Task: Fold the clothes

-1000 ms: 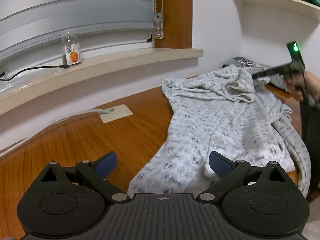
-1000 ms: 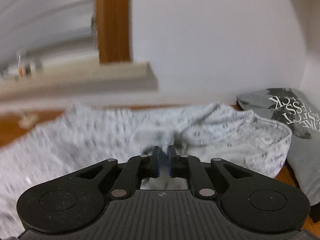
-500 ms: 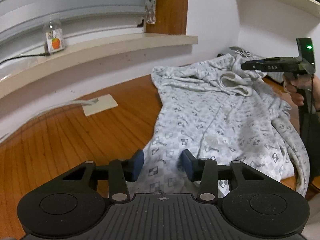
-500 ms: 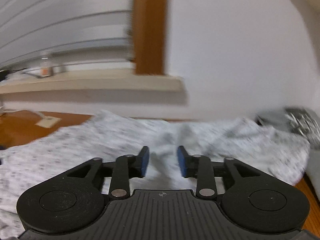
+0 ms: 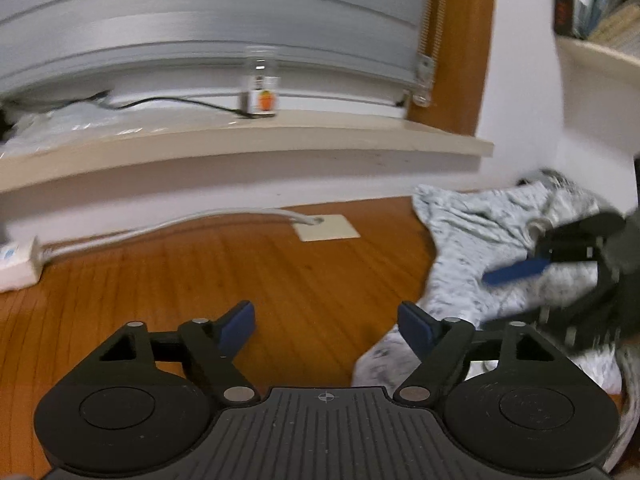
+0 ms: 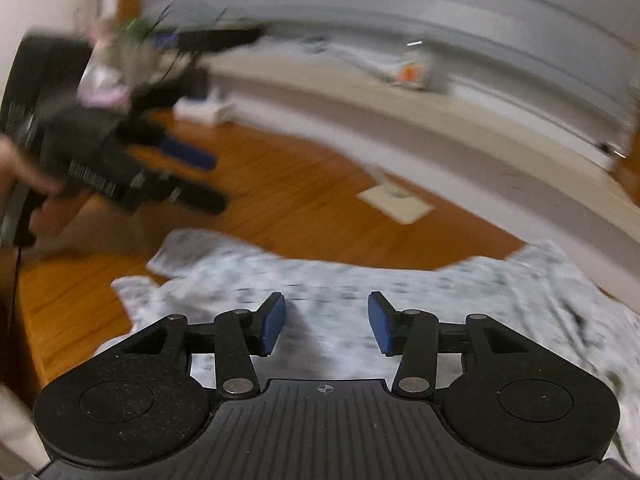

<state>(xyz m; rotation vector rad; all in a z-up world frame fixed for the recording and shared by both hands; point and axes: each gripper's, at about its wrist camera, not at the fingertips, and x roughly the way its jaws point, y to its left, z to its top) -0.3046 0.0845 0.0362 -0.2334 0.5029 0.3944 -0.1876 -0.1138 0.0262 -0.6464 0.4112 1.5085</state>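
Loosely spread, the patterned garment lies crumpled on the wooden worktop, pale grey-white with a small dark print (the print itself is too blurred to read). In the left wrist view the garment occupies the right part of the worktop, reaching back toward the wall, with one narrow end trailing toward the near edge.

The right hand-held gripper hangs directly over the cloth with its jaws apart, its blue pads holding nothing; whether they touch the fabric cannot be told. In the left wrist view, that same right hand-held gripper shows as a dark smeared shape above the garment.

The left hand-held gripper is spread wide and empty, over bare wood just beside the garment's left border. From the right wrist view the left hand-held gripper appears blurred beyond the cloth, a hand around its handle.

Farther back on the worktop lies a flat pale card with a white cable running to it. Along the wall a ledge carries a small bottle with an orange label.
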